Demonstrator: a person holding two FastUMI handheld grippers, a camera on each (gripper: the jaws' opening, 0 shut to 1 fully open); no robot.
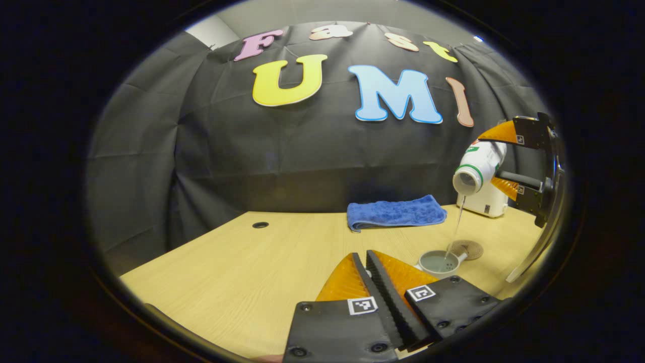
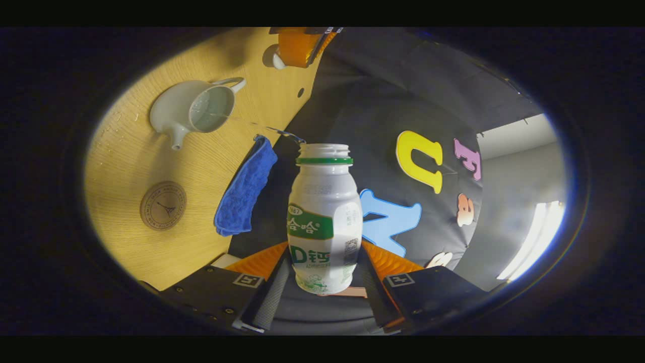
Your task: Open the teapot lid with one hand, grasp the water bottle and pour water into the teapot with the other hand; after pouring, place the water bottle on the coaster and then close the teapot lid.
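Tabletop (image 1: 227,272) wide, bare at left. L tongs (image 1: 363,254) at bottom centre of left gripper view: fingers nearly together, only a sliver of gap, small white bit pinched between them. That's prob. the lid (image 2: 274,59), which right gripper view shows as a white round thing at L tongs' tips, held off to the side and well clear of the pot.

Blue towel (image 1: 395,213) folded at back, not involved.

Teapot (image 1: 438,263) sits open on tabletop just right of L tongs, water visible inside. Thin stream (image 1: 456,227) drops into it near the far rim. Coaster (image 1: 466,249) just behind/right of the pot, nothing on it.

Bottle (image 1: 476,169) up high at right, tipped mouth-down over the pot, uncapped. R tongs (image 1: 491,161) clamp it across the lower body, one finger each side, snug, jaws opened about a bottle-width.

Step in hand, as I read it: pouring, mid-task. To do it well: tilt steady, no jerks, stream is thin and lands close to the rim, so nudge the mouth a bit toward pot centre. Grip is low on the bottle, so watch for slip as it lightens. Hold lid away from the stream. Level bottle before heading to coaster to avoid drips.
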